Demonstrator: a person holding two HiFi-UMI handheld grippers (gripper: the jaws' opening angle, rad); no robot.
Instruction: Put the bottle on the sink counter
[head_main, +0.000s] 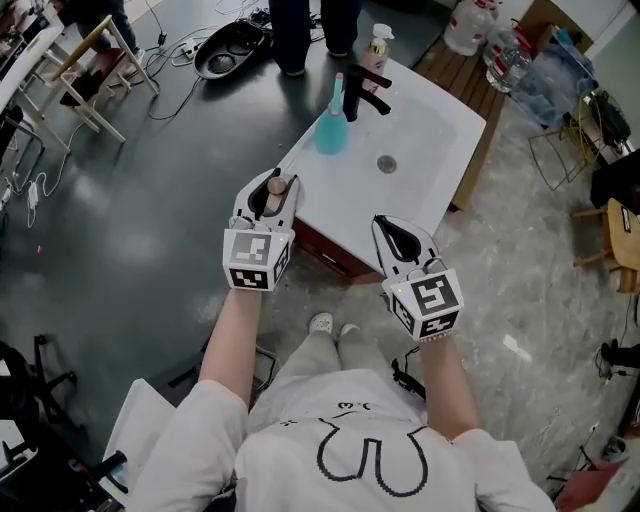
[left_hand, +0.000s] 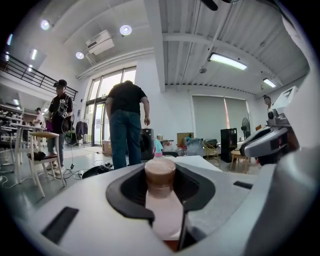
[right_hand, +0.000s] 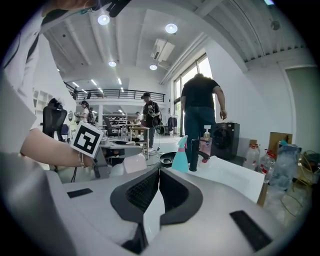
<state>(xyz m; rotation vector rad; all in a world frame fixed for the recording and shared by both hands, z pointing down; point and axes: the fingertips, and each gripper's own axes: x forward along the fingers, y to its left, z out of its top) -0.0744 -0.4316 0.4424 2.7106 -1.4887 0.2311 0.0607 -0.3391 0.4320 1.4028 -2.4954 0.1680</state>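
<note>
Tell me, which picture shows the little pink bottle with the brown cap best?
The left gripper view: the bottle sits in the middle, pinched in the jaws of the left gripper. The head view shows just its cap and neck from above. The right gripper view doesn't show it.

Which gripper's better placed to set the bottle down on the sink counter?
Left. The left gripper is shut on the bottle, by the sink counter's near edge. The right gripper is shut with nothing between its jaws.
</note>
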